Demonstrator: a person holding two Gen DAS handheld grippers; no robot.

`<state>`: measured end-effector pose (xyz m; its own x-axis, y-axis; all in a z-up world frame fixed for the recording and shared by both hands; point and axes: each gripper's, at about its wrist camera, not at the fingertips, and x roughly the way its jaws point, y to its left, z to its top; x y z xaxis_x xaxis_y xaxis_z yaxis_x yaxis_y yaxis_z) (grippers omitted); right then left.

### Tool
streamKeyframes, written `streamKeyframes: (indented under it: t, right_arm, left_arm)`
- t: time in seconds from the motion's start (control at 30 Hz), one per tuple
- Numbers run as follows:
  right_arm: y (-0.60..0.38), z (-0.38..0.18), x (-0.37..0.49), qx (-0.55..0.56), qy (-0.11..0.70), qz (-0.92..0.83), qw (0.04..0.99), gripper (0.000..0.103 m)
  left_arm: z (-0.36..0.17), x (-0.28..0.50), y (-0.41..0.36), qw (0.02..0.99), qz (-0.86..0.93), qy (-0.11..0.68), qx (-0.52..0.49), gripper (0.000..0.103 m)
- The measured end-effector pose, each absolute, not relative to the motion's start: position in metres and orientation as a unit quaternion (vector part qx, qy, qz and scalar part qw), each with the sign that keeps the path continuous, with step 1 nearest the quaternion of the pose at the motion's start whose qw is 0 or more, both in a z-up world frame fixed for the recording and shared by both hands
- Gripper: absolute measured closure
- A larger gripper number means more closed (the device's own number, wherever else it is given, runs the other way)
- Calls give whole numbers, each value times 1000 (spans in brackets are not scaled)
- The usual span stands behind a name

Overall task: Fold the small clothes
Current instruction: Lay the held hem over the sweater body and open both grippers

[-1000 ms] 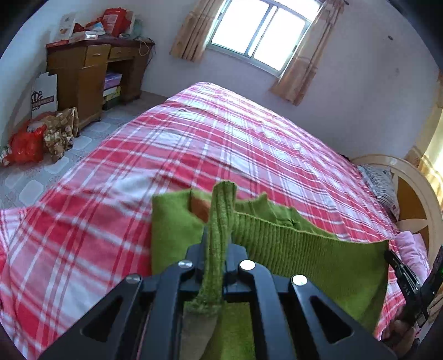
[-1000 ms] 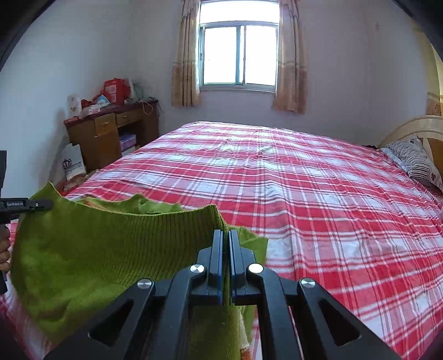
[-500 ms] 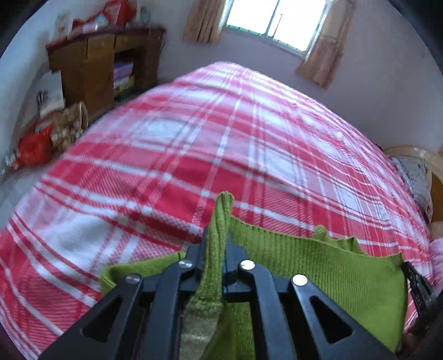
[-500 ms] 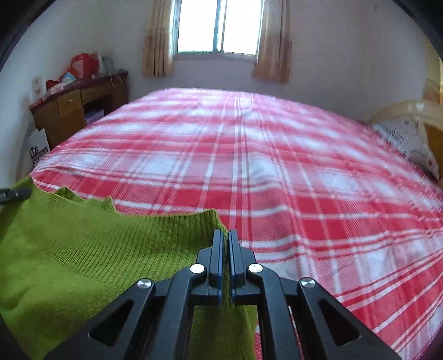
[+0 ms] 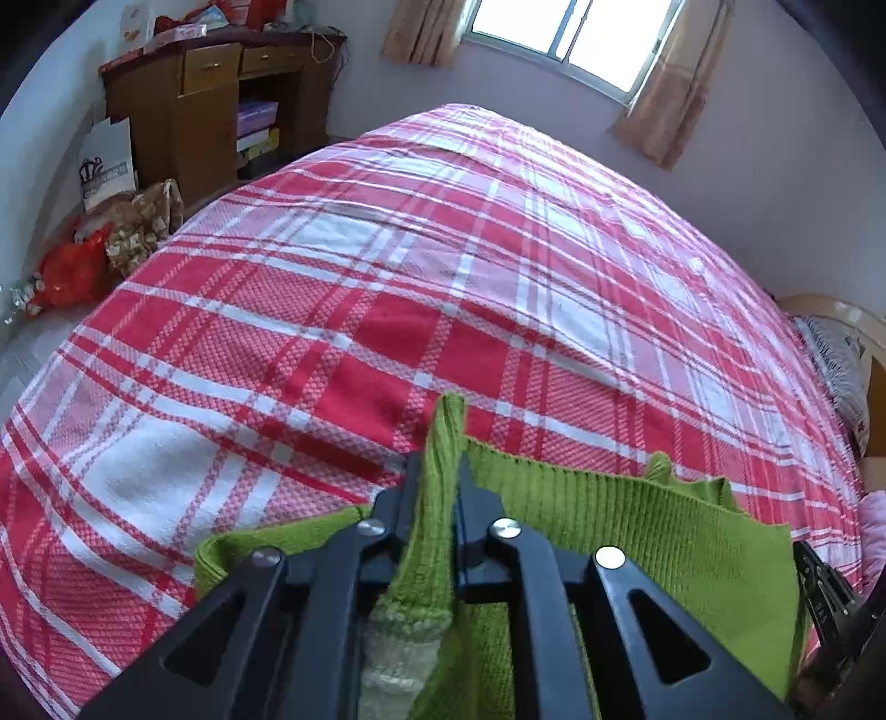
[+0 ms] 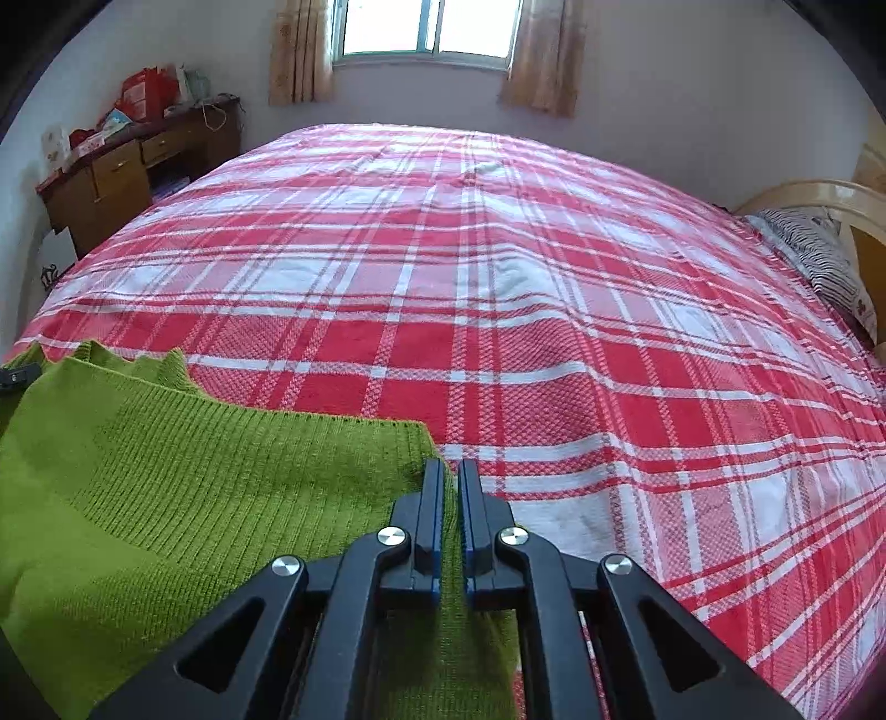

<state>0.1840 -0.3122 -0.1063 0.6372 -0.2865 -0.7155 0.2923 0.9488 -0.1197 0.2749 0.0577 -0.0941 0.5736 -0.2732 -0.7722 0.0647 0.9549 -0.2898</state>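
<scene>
One green knitted garment (image 6: 183, 487); one bed (image 6: 498, 310) with red-and-white checked cover; one striped pillow (image 6: 814, 249); one window (image 6: 426, 27) with two curtains (image 6: 299, 50); one wooden desk (image 6: 127, 171); two tongs (image 6: 451, 482), (image 5: 440, 471).

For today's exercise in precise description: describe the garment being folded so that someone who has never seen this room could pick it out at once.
Find the big bed under its red and white checked cover, below the window. At its near edge lies a green knitted sweater, pinched by the left gripper and right gripper. It is the only green thing there, ribbed along its hem.
</scene>
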Motion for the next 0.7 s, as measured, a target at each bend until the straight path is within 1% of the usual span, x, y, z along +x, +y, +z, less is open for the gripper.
streamKeyframes:
  t: [0.07, 0.13, 0.2, 0.23, 0.27, 0.33, 0.4, 0.47, 0.57, 0.63, 0.7]
  right_arm:
    - [-325, -97, 169, 41, 361, -163, 917, 98]
    - [-348, -80, 138, 99, 311, -195, 925, 98]
    - [-363, -66, 102, 142, 279, -229, 922, 98]
    - [-364, -60, 88, 149, 271, -237, 921, 98]
    - [-361, -53, 70, 152, 261, -233, 924, 98]
    - [-341, -46, 42, 143, 264, -193, 934, 98]
    - [-307, -47, 25, 122, 283, -119, 944, 98]
    - [-276, -55, 19, 96, 301, -67, 946, 98]
    - [-241, -72, 18, 57, 329, -36, 942, 98]
    - [-231, -88, 17, 51, 357, -34, 932, 98]
    - [-228, -108, 14, 39, 386, -43, 921, 98]
  left_arm:
    - [-89, 273, 60, 878, -102, 454, -116, 92]
    - [-76, 262, 63, 880, -109, 452, -99, 88]
    - [-57, 238, 70, 889, -110, 437, -82, 75]
    - [-52, 230, 73, 892, -105, 432, -76, 58]
    - [-47, 215, 76, 898, -103, 422, -68, 51]
    - [-40, 173, 79, 906, -125, 399, -58, 48]
    - [-43, 140, 79, 906, -141, 395, -57, 47]
    - [-49, 113, 76, 905, -148, 394, -61, 47]
    - [-62, 73, 67, 905, -151, 395, -53, 47]
    - [-75, 58, 60, 907, -143, 396, -29, 47]
    - [-90, 52, 54, 909, -111, 401, 26, 47]
